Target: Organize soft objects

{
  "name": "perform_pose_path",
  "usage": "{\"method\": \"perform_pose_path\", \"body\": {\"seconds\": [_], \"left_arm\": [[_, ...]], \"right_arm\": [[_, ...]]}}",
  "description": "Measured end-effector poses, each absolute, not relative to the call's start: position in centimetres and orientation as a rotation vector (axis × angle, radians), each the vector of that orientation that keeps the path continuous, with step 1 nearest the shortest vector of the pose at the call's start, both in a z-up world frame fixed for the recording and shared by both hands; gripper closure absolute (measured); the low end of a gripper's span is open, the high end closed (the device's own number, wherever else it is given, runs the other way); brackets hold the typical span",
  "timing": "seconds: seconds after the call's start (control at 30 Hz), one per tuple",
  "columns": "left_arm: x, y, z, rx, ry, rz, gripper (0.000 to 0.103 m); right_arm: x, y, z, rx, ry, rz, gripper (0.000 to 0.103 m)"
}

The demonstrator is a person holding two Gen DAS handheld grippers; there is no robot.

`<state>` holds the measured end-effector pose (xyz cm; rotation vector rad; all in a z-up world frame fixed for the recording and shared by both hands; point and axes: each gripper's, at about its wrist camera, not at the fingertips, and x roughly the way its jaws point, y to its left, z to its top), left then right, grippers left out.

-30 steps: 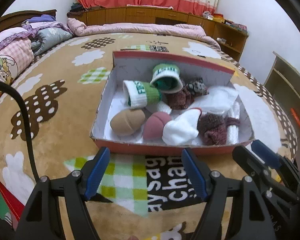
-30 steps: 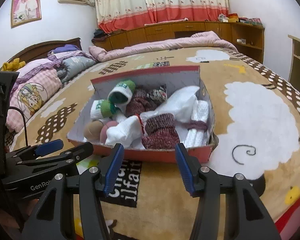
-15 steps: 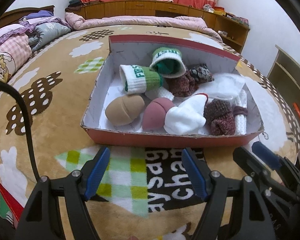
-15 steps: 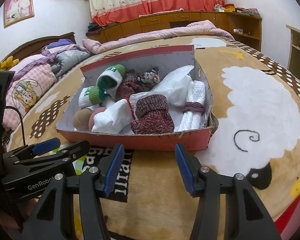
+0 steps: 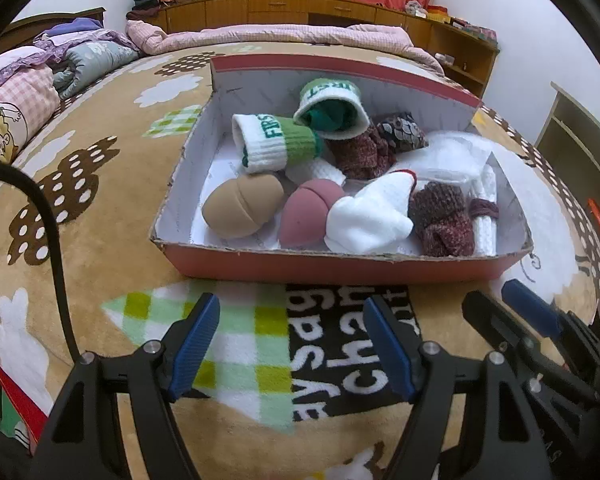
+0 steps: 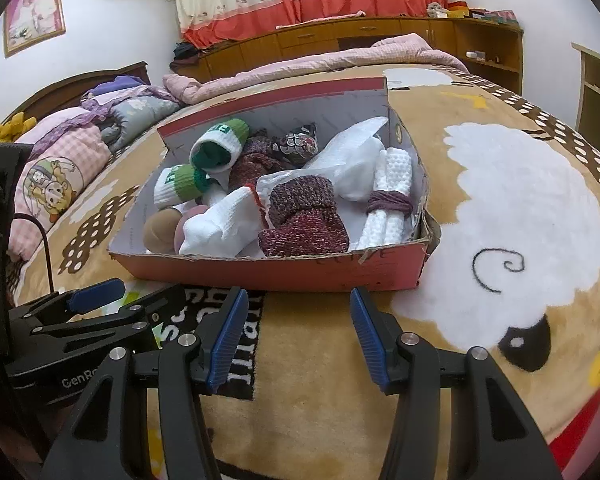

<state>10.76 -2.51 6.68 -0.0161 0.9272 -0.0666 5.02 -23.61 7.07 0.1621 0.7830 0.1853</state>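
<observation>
Hovering low over the blanket, the left gripper has its blue-padded jaws spread wide with nothing between them, and the right gripper beside it is spread just as wide and equally empty. Both sit just short of the near wall of the red cardboard box; a bare strip of blanket lies between the fingertips and that wall. The box's near wall is low and ragged along its top edge, its far wall stands taller, and its right-hand corner is torn and bulging.

On the blanket under the left gripper, white letters on black read "chan" and "ysag", partly cut off. The left gripper's body, seen from the right wrist, carries "GenRo". Two green-and-white rolled socks in the box bear "FIRST" on their cuffs.

Inside the box, rolled soft items lie crowded together: a tan sock ball, a dusty pink ball, a white sock bundle, a maroon knit roll, a white waffle cloth tied with purple yarn, and a crumpled white bag.
</observation>
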Motion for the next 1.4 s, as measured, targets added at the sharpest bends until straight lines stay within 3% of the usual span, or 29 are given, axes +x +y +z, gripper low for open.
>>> {"method": "perform_pose_path", "body": {"seconds": [1.4], "left_arm": [[10.65, -2.68, 6.21, 0.004, 0.947, -0.05, 0.025]], "right_arm": [[5.04, -23.61, 6.69, 0.173, 0.796, 0.185, 0.049]]}}
